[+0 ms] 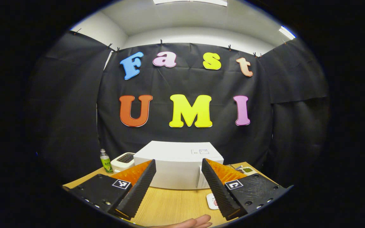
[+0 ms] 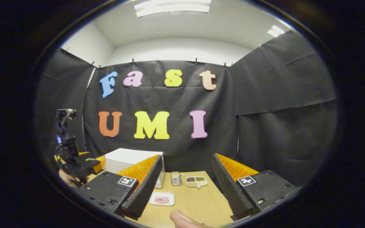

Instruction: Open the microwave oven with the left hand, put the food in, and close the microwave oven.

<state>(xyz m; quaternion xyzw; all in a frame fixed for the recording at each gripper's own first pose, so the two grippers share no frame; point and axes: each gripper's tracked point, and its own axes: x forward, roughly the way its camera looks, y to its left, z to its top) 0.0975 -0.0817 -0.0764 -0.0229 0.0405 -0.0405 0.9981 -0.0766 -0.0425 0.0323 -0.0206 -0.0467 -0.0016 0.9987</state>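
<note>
Microwave oven (image 1: 177, 164): white, door shut, at the back of the tabletop (image 1: 176, 205); looks heavy and rigid, likely to stay put when the door is pulled by its edge.
Food: a small white plate (image 2: 161, 199) in front of the oven; light, probably slippery, best pinched at the rim.
Left claw (image 1: 177, 180): released, holding nothing.
Right claw (image 2: 187, 183): released, holding nothing.

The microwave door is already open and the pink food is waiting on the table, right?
Not quite. In the left gripper view the microwave has its door closed. The pink food on its white plate does wait on the table, as the right gripper view shows.
</note>
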